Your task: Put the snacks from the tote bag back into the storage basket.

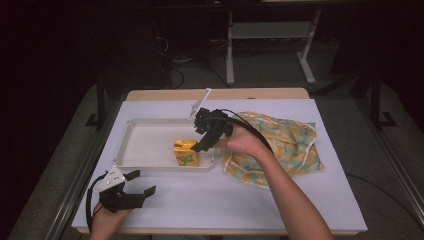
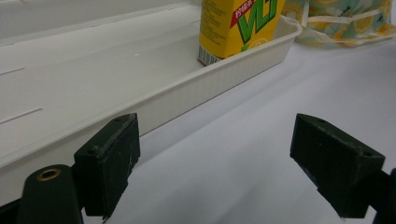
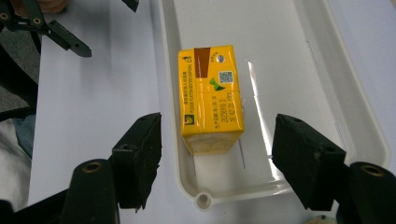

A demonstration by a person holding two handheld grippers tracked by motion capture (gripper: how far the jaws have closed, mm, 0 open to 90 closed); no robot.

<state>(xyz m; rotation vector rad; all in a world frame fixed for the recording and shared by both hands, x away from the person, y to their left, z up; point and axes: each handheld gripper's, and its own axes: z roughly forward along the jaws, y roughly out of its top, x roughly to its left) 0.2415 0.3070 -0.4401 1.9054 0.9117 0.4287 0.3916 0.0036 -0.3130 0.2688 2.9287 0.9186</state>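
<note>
Right gripper (image 3: 217,161) hangs released above the yellow carton (image 3: 211,97) in the tray (image 3: 355,98), the carton's base hidden.

A small yellow cardboard drink carton (image 1: 186,153) with green lettering stands upright in the near right corner of a shallow white plastic tray (image 1: 145,142).

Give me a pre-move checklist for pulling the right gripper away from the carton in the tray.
1. Juice carton upright in the tray: ok.
2. Right gripper fingers off the carton, gap on both sides: ok.
3. Carton fully inside the tray rim, near a corner: ok.
4. Left gripper open, resting on the table, apart from the tray: ok.
5. Cloth bag beside the tray, outside it: ok.
6. Whether the bag holds more items: cannot tell.
</note>
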